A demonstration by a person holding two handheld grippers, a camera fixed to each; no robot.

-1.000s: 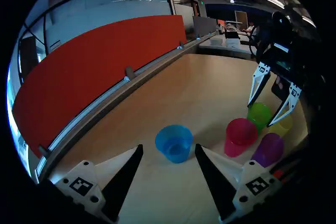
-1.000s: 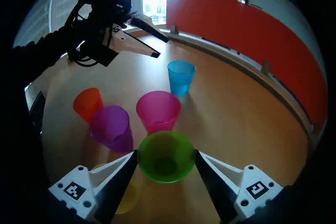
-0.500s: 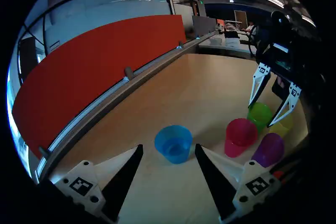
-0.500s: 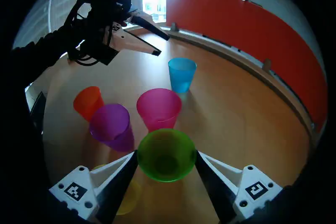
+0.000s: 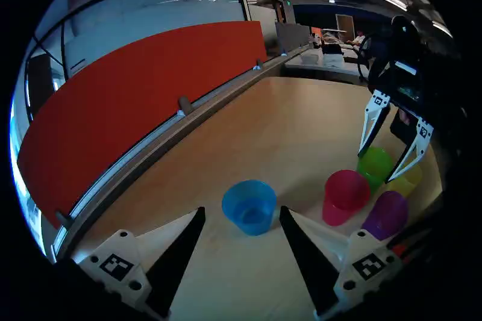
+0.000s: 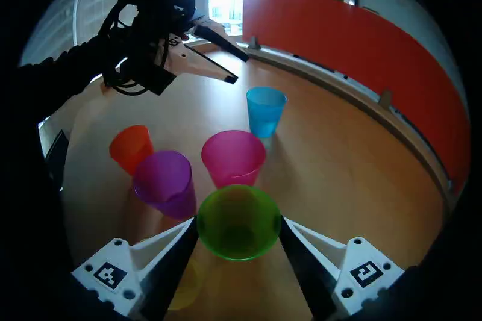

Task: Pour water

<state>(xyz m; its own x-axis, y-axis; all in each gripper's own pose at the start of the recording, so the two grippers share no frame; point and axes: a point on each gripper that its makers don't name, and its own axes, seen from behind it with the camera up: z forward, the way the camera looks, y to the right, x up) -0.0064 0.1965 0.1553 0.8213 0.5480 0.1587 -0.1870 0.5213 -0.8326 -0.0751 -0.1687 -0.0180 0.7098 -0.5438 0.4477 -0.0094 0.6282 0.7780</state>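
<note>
Between right tongs [image 6: 238, 220], green cup [image 6: 238, 233] gripped.

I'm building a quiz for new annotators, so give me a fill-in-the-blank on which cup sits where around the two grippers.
1. On the table just ahead of the left gripper, in line with the gap between its open fingers, stands the ___.
2. The right gripper has a finger on each side of the ___.
3. In the right gripper view, the orange cup stands closest to the ___.

Missing words: blue cup; green cup; purple cup.
</note>
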